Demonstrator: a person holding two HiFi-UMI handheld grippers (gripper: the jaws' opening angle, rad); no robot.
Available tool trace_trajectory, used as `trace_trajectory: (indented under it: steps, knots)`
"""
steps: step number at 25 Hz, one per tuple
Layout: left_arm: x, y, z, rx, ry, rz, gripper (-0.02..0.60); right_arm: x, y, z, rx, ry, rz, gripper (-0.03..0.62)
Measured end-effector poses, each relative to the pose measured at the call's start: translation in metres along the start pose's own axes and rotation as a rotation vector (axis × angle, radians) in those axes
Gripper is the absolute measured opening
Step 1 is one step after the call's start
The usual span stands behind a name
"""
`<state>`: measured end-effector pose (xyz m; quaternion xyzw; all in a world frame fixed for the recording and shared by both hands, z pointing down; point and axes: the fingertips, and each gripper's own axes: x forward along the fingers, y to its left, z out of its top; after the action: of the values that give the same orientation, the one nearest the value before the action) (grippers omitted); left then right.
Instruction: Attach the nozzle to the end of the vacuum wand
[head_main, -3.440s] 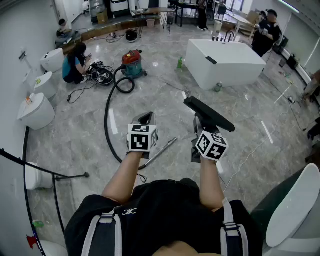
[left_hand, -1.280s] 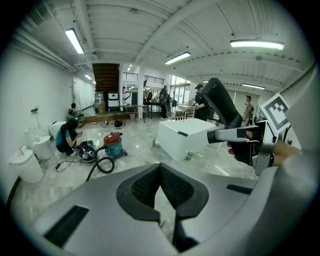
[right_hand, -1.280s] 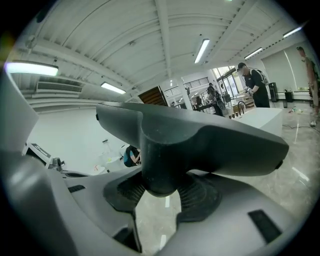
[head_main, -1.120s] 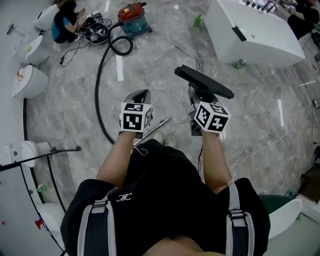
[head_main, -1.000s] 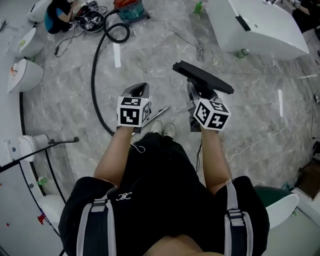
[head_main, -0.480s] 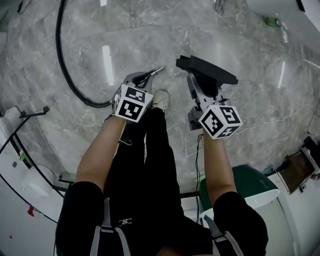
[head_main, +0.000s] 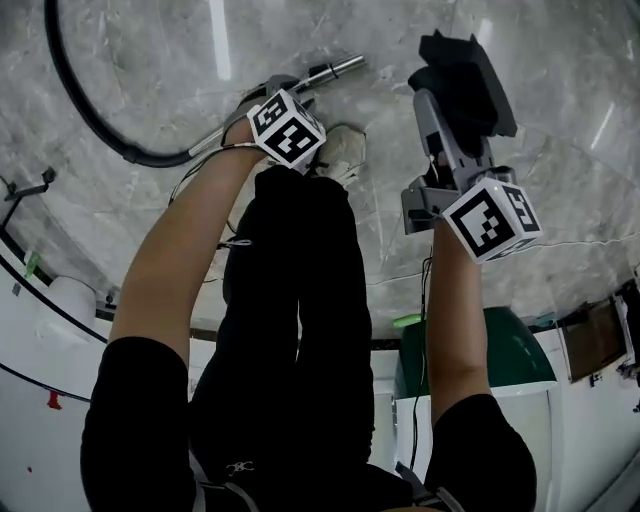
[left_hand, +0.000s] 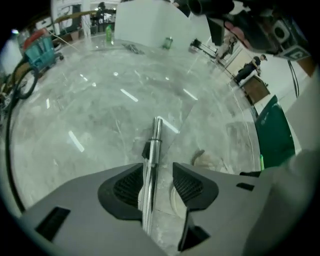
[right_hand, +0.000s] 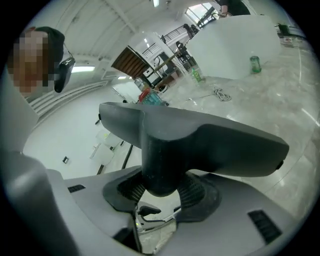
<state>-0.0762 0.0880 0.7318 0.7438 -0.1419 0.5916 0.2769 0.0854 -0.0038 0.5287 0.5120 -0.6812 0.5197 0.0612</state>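
Observation:
The metal vacuum wand (head_main: 330, 72) lies on the marble floor, its open end pointing up and to the right in the head view. My left gripper (head_main: 268, 92) is low over it. In the left gripper view the wand (left_hand: 155, 145) runs between the jaws of my left gripper (left_hand: 157, 185). Those jaws have just been opening: the wand lies against the left pad and the right pad stands clear of it. My right gripper (head_main: 440, 125) is shut on the neck of the black floor nozzle (head_main: 470, 75), held to the right of the wand's end. In the right gripper view the nozzle (right_hand: 200, 140) fills the frame above my right gripper (right_hand: 162, 192).
A black hose (head_main: 90, 110) curves from the wand's rear end off to the upper left. The person's shoe (head_main: 345, 155) stands just beside the wand. A green-and-white fixture (head_main: 500, 350) is at the lower right. A white tub (left_hand: 145, 20) stands far across the floor.
Both grippers have dropped toward the floor as the person bent down. The left gripper now sits over the wand; the nozzle has come down to the right of the wand's end.

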Motion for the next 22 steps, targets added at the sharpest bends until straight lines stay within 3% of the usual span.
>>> trace_trajectory:
  steps: [5,10,19,22]
  knots:
    - [0.07,0.009,-0.041,0.118,0.143,0.008,0.189,0.043,-0.03,-0.037,-0.018,0.045,0.014,0.183]
    - [0.095,0.024,-0.05,0.044,0.179,0.005,0.195,0.06,-0.044,-0.039,-0.003,0.056,0.022,0.183]
    - [0.101,0.024,-0.061,0.151,0.251,0.142,0.193,0.064,-0.049,-0.041,-0.007,0.08,0.026,0.183]
    - [0.102,0.027,-0.061,0.107,0.278,0.148,0.187,0.067,-0.047,-0.041,-0.02,0.092,0.04,0.183]
